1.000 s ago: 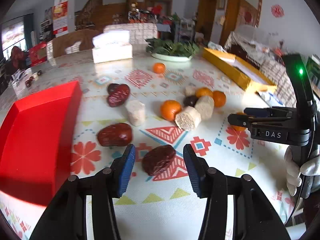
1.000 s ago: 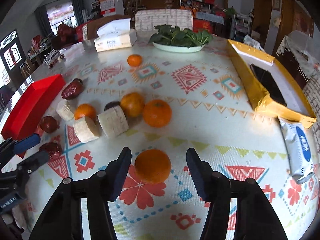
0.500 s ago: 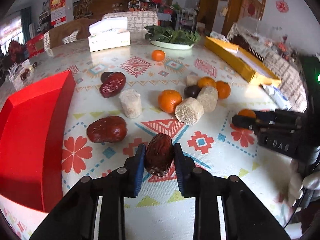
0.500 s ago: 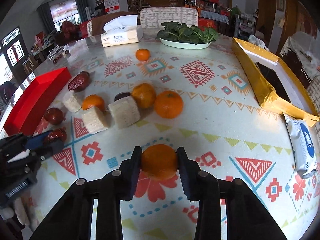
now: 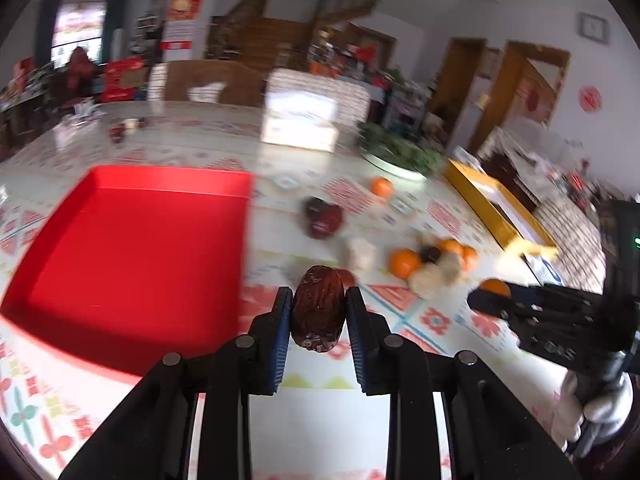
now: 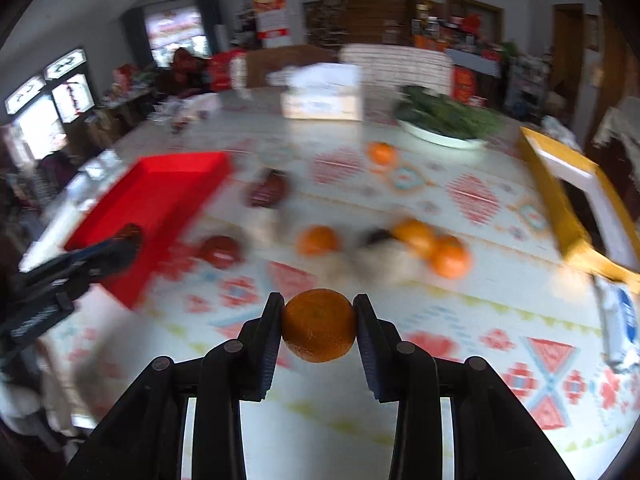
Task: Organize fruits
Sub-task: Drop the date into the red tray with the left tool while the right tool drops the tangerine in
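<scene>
The red date point(image 5: 318, 309) has a wrinkled, slightly glossy skin; the mandarin point(image 6: 319, 325) has a dimpled, matt peel. The red tray point(image 5: 132, 240) looks smooth and matt, the patterned tablecloth point(image 6: 460, 360) glossy, the yellow box point(image 6: 560, 204) shiny like foil.

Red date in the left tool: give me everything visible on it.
The red date is a dark reddish-brown, wrinkled, slightly glossy oval, standing roughly upright on its long axis. The left tool is shut on it, blue pads pressing both flanks; top and bottom stick out past the pads. It looks lifted clear of the patterned tablecloth, just right of the red tray.
</scene>
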Demonstrator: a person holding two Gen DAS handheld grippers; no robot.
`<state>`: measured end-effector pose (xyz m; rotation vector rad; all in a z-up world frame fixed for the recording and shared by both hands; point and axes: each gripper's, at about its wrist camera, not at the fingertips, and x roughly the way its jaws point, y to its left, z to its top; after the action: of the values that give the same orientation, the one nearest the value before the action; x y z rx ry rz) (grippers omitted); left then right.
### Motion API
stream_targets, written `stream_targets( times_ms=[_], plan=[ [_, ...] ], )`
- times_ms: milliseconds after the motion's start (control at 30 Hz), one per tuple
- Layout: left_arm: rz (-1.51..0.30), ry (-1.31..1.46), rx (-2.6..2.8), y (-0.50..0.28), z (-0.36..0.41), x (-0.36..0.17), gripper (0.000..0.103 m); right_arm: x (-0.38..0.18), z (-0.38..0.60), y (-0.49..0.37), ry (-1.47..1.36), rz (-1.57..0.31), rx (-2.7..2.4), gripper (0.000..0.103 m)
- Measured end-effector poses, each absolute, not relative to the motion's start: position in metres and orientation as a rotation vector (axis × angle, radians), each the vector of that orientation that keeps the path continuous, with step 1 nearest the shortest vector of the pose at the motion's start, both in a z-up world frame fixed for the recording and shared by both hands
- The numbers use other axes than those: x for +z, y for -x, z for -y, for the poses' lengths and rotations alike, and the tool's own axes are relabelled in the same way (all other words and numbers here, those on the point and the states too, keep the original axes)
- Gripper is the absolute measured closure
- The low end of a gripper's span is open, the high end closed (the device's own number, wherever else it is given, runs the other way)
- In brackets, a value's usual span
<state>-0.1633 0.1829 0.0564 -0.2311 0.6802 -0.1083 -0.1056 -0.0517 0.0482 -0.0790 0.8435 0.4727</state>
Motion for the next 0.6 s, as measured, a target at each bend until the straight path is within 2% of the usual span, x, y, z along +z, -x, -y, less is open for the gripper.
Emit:
stream_targets(
  times_ms=[267,600],
  plan=[
    [-0.665,0.337,0.081,0.167,-0.263,0.050,0.077,0.059,-0.047,0.108,-0.002,-0.895,0.808,0.064],
    [-0.706,0.427,0.187,0.161,-0.328,0.023,0.077,0.031,-0.152,0.095,0.070,-0.974,0.924,0.064]
  ],
)
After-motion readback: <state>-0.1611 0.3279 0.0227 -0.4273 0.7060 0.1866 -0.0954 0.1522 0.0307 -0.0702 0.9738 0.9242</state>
